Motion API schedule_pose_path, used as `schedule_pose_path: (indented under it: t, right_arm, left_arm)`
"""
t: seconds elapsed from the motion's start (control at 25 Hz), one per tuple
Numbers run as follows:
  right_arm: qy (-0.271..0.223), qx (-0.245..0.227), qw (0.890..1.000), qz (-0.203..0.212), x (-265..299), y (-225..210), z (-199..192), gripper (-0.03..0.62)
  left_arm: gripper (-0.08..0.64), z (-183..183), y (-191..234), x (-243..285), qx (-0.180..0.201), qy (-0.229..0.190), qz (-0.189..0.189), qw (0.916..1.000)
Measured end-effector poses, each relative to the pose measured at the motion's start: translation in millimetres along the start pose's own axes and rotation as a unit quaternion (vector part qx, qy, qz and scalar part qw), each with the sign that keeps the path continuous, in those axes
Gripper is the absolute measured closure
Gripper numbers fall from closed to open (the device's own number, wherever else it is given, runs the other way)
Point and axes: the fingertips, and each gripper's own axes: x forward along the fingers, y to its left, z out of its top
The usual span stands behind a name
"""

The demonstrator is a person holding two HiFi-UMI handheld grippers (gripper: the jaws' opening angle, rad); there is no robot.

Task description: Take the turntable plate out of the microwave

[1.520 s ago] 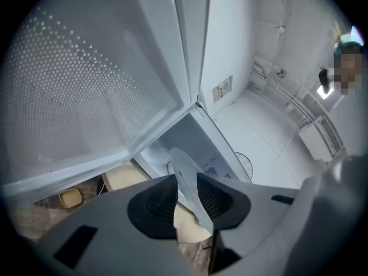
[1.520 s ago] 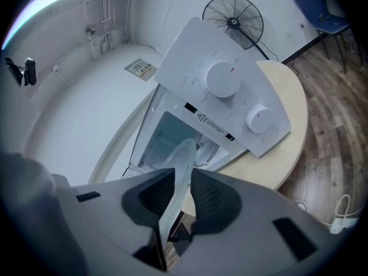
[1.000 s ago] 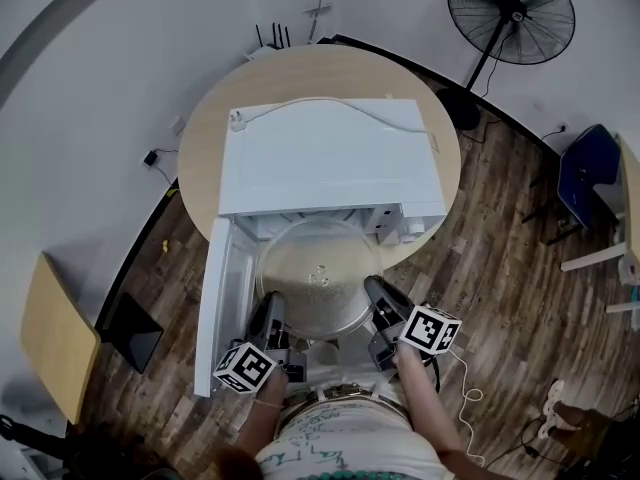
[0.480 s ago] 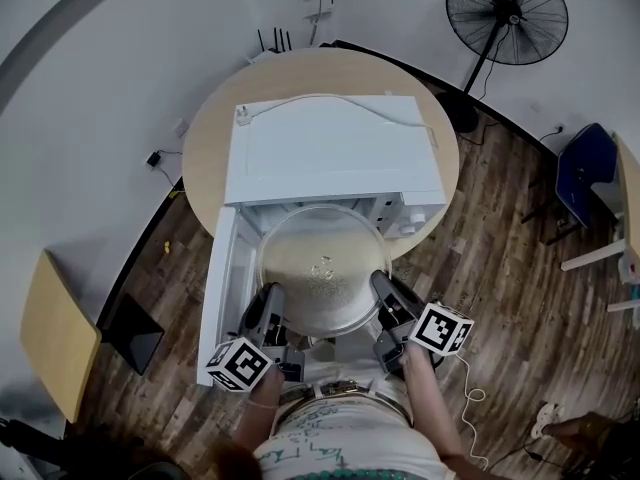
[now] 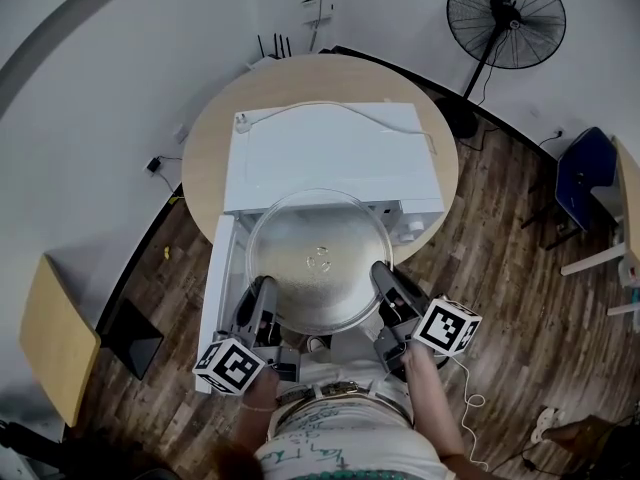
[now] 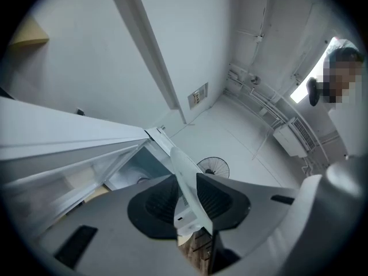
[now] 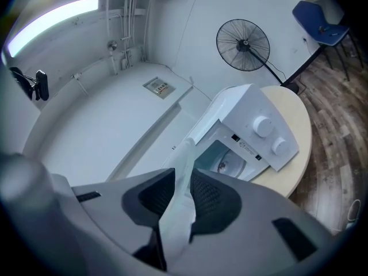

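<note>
A: Where is the plate (image 5: 318,258)?

B: Outside the microwave (image 5: 330,148), in the air above the open door (image 5: 222,278). The left gripper (image 5: 264,296) is clamped on its left rim and the right gripper (image 5: 382,276) on its right rim.

A: How to carry it well?

B: I'd move both hands as one, at equal height, without twisting the glass. Clear the door before heading for the counter (image 5: 200,158).

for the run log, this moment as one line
left gripper: shut on plate rim | right gripper: shut on plate rim | plate: outside microwave | door: open
</note>
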Motion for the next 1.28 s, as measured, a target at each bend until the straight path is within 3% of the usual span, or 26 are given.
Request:
schedule_pose_path:
  t: [0.72,0.92,1.28]
  right_arm:
    - [0.022,-0.009,1.0,-0.004,84,-9,78,0.512]
    - [0.03,-0.007,0.999,-0.026,97,-16,79,0.509]
    - [0.052,-0.071,0.992,-0.085,111,-23,85,0.485]
  left_arm:
    - [0.453,38,4,102,-0.012,0.004,0.018,0.9998]
    - [0.453,43,13,116,-0.017,0.014,0.026,0.9994]
    - [0.449,43,26,131,-0.027,0.044,0.059,0.997]
